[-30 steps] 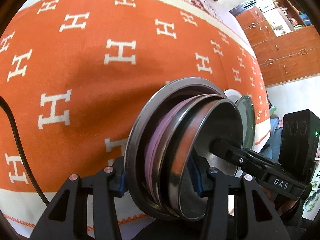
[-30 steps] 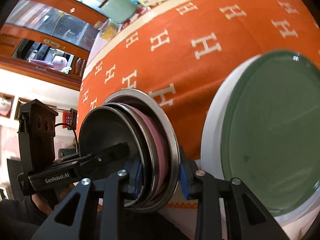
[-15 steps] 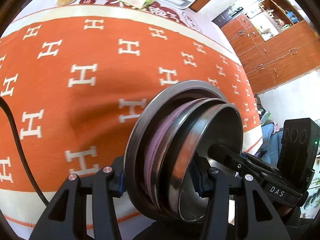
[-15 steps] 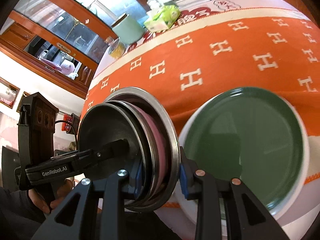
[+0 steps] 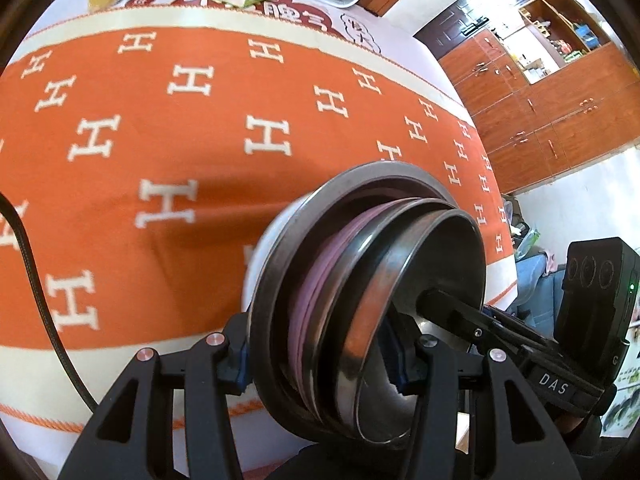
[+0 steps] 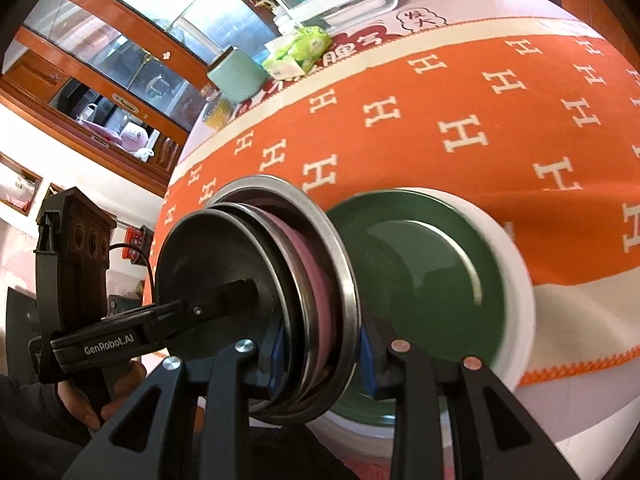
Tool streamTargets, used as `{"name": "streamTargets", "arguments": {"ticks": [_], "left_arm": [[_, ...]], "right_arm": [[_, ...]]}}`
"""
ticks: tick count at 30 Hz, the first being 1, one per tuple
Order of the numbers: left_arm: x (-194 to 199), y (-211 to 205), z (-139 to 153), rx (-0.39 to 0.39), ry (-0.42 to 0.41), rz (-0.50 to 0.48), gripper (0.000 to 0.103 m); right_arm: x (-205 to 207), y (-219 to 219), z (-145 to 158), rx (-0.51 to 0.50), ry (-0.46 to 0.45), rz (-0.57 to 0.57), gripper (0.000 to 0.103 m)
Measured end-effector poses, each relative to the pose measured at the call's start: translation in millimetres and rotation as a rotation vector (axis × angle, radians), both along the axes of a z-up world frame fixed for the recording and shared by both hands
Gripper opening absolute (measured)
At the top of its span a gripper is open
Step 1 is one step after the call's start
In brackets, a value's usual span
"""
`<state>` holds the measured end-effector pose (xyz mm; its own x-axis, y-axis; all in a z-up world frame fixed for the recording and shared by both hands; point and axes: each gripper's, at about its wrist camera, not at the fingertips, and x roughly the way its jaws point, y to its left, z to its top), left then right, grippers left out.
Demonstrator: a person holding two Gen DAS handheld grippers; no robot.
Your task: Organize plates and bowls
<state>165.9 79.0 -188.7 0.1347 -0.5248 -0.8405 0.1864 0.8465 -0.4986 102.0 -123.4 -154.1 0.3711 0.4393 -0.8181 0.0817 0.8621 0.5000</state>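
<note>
Above the orange cloth [image 5: 168,184], both the left gripper [image 5: 320,356] and right gripper [image 6: 320,344] are pinching the stack of nested bowls [image 6: 280,280] beside the green plate [image 6: 420,280]; grips should be staying matched, keeping rims aligned

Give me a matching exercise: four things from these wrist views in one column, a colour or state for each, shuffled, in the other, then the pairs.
1. tablecloth
2. big plate
3. stack of metal dishes
4. tissue pack

a. green inside, white rim
b. clamped by both grippers
c. orange with white H letters
d. lying at the table's far edge

Pairs: 1-c, 2-a, 3-b, 4-d
</note>
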Motion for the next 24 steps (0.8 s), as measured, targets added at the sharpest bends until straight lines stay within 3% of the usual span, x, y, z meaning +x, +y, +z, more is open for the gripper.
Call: {"name": "streamTargets", "arguments": {"ticks": [14,24], "left_arm": [[-28,-50,-26,0.043,0.064,0.085,0.049],[-35,-58,-26,0.105,0.035,0.215,0.05]], "right_arm": [[-7,-48,-30,0.012,0.089,0.077,0.03],[3,-54,-37,0.032,0.047,0.195,0.034]]}}
